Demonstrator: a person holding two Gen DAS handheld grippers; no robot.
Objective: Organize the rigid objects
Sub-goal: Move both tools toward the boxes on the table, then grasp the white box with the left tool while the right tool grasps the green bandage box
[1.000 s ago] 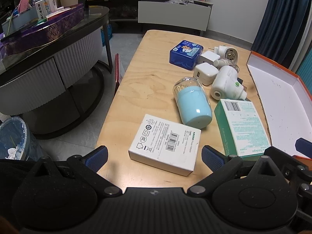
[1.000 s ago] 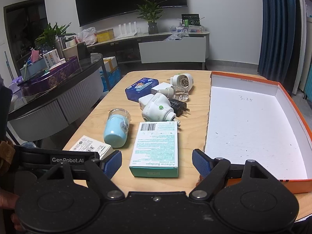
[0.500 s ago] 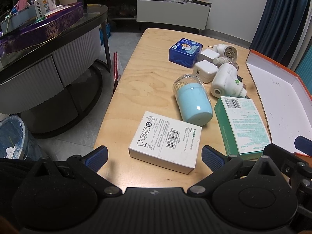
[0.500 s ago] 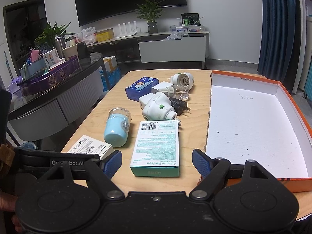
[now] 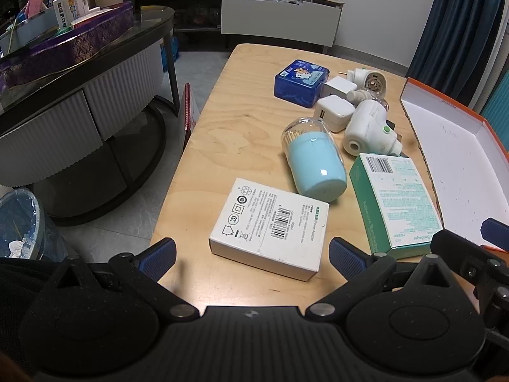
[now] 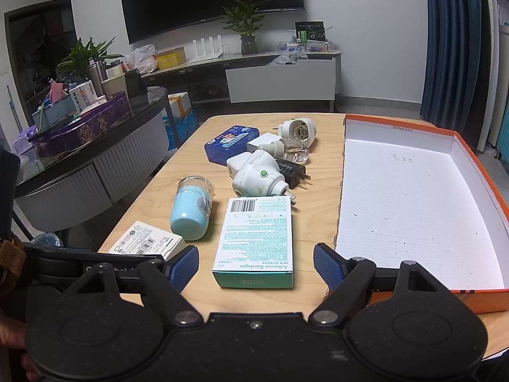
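A white box (image 5: 270, 226) lies on the wooden table (image 5: 229, 127) just ahead of my open, empty left gripper (image 5: 253, 256). A green bandage box (image 6: 256, 238) lies ahead of my open, empty right gripper (image 6: 256, 267); it also shows in the left wrist view (image 5: 394, 203). A light-blue toothpick jar (image 5: 313, 159) lies on its side between them. Behind it are a white plug-in device (image 6: 257, 178), white chargers (image 5: 334, 111), a black plug (image 6: 291, 172) and a blue tin (image 5: 300, 81). An open orange-rimmed white box (image 6: 413, 207) sits at the right.
A dark round counter (image 5: 79, 73) with a purple box stands left of the table. A bin with a blue liner (image 5: 16, 222) is on the floor at the lower left. A TV stand (image 6: 270, 76) and blue curtains (image 6: 451, 38) are at the back.
Both grippers have edged forward and slightly lower toward the boxes. No object has moved and both grippers stay open.
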